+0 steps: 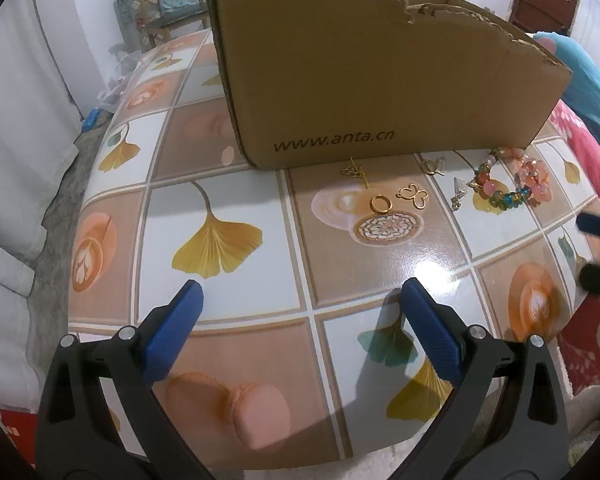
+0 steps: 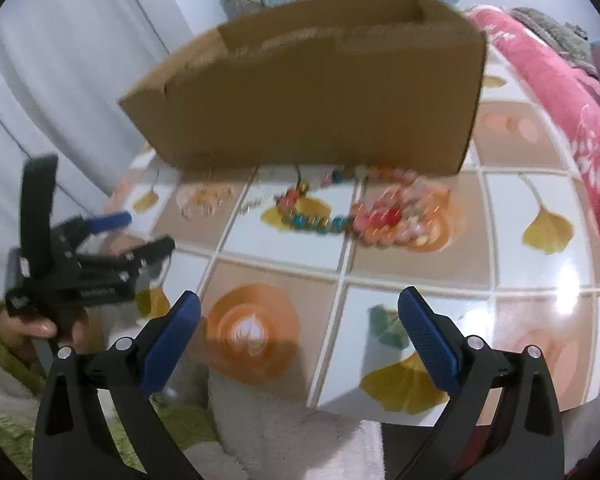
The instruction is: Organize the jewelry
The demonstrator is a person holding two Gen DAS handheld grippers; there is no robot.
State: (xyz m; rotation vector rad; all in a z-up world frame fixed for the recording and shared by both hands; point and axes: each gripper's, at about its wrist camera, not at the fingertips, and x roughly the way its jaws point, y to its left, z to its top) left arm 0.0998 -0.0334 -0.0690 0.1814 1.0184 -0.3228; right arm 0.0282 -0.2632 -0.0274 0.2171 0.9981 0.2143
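Left wrist view: the left gripper (image 1: 300, 300) hangs over the tiled table (image 1: 228, 184), tongs spread wide with nothing between them. All the jewelry sits loose just in front of the cardboard box (image 1: 380, 80): a gold ring (image 1: 380, 203), a butterfly charm (image 1: 413, 196), a gold pin (image 1: 356, 171), small silver clips (image 1: 460, 186) and a beaded bracelet (image 1: 500, 190). I'd say the sorting hasn't really started, since I can't see anything inside the box from here.

Right wrist view: pretty blurry. The right gripper (image 2: 300, 304) is also released and empty, low near the table's front edge. The bracelet (image 2: 320, 220) and a pink bead cluster (image 2: 388, 216) lie just short of the box (image 2: 312, 92). Open tile between the tongs and the beads, so the reach looks free. Watch the pink cloth (image 2: 560, 92) along the right edge, and the other gripper (image 2: 112, 236) close by on the left.
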